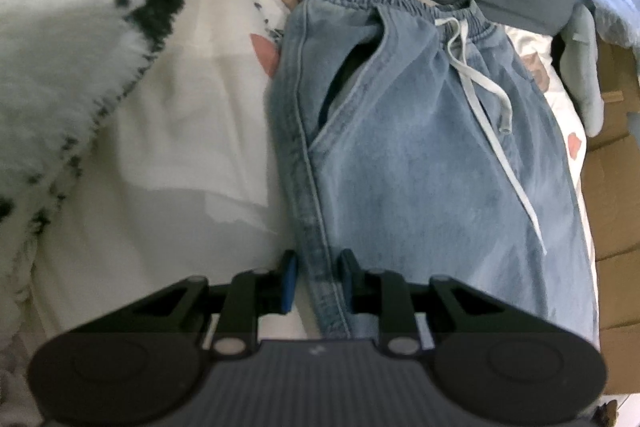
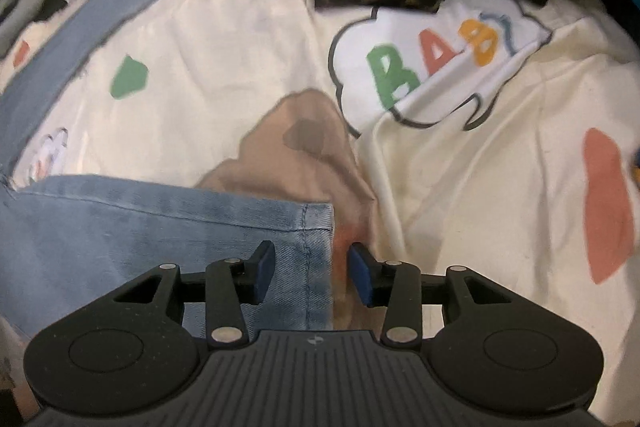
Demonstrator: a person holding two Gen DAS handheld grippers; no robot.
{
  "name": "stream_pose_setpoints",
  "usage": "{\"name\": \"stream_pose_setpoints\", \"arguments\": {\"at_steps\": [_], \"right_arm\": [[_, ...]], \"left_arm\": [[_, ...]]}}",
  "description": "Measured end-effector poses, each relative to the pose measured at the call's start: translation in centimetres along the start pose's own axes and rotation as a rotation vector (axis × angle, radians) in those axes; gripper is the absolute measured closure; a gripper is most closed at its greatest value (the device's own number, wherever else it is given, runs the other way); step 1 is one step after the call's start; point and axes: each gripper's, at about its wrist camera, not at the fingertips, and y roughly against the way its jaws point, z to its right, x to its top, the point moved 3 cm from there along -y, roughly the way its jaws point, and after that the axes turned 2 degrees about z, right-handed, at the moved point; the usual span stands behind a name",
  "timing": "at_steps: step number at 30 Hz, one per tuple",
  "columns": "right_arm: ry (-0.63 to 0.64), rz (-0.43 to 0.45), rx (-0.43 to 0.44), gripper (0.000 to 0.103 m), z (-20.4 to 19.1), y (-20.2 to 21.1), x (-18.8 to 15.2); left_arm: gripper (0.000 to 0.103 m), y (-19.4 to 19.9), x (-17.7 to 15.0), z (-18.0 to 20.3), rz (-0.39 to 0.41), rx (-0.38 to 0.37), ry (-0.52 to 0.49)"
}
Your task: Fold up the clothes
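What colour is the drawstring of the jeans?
The drawstring is pale grey-white; it shows best in the left wrist view, on the light blue jeans.

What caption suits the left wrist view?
Open left gripper straddling the side seam of jeans on a bed sheet.

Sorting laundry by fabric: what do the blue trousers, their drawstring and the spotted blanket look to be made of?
Blue trousers: likely washed denim, matte, with faded patches, a twill weave and stitched seams. Drawstring: a flat pale woven tape, probably cotton. Spotted blanket: seemingly plush fleece or faux fur, with a fuzzy white pile and dark spots; the blur leaves the fibre unclear.
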Motion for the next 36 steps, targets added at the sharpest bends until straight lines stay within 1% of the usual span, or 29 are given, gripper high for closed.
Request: {"name": "stream_pose_setpoints", "arguments": {"at_steps": [3,5,6,7,8,9,10,13,16,20,24,30,31,33,36], "right_arm": [[0.018,0.017,0.010,0.055,-0.8,-0.7,0.2],[0.038,0.026,0.004,0.059,-1.3,-0.9,0.3],[0.047,0.030,-0.005,0.065,-1.4,-1.0,0.3],[0.060,0.031,-0.018,0.080,-1.6,-1.0,0.2],[0.071,0.032,-0.025,0.088,-1.6,-0.8,0.3],[0.079,0.032,-0.028,0.089,-1.6,-0.5,0.4],[0.082,0.039,-0.030,0.090,-1.5,-0.1,0.4],[0.089,0.079,-0.040,0.091,-1.6,1.8,0.5],[0.100,0.112,-0.060,0.091,-1.9,4.0,0.6],[0.088,0.143,-0.078,0.092,-2.0,6.6,0.3],[0.086,0.168,-0.100,0.093,-2.7,8.1,-0.5],[0.109,0.205,-0.112,0.093,-4.1,11.2,-1.3],[0.112,0.207,-0.114,0.092,-4.2,11.5,-1.3],[0.109,0.199,-0.120,0.092,-4.1,11.4,-1.2],[0.095,0.170,-0.148,0.092,-3.4,8.9,-0.7]], "left_arm": [[0.080,0.0,0.0,0.1,-0.005,0.007,-0.011],[0.079,0.0,0.0,0.2,-0.007,0.011,-0.013],[0.079,-0.1,0.0,0.2,-0.007,0.015,-0.014],[0.080,-0.1,0.0,0.2,-0.007,0.020,-0.017],[0.082,-0.2,0.0,0.3,-0.007,0.025,-0.020],[0.087,-0.2,-0.1,0.4,-0.005,0.034,-0.030],[0.089,-0.2,-0.1,0.5,-0.003,0.046,-0.043],[0.091,0.0,-0.2,0.9,0.004,0.063,-0.057],[0.093,0.3,-0.3,1.2,0.009,0.074,-0.085],[0.094,0.8,-0.2,1.3,0.009,0.069,-0.094],[0.094,1.2,-0.1,1.4,0.003,0.067,-0.110],[0.096,2.8,0.2,1.8,0.007,0.046,-0.122],[0.096,2.5,0.6,2.4,0.007,0.045,-0.121],[0.096,2.2,0.9,2.8,0.004,0.050,-0.129],[0.095,0.7,1.0,2.2,-0.034,0.061,-0.106]]}}
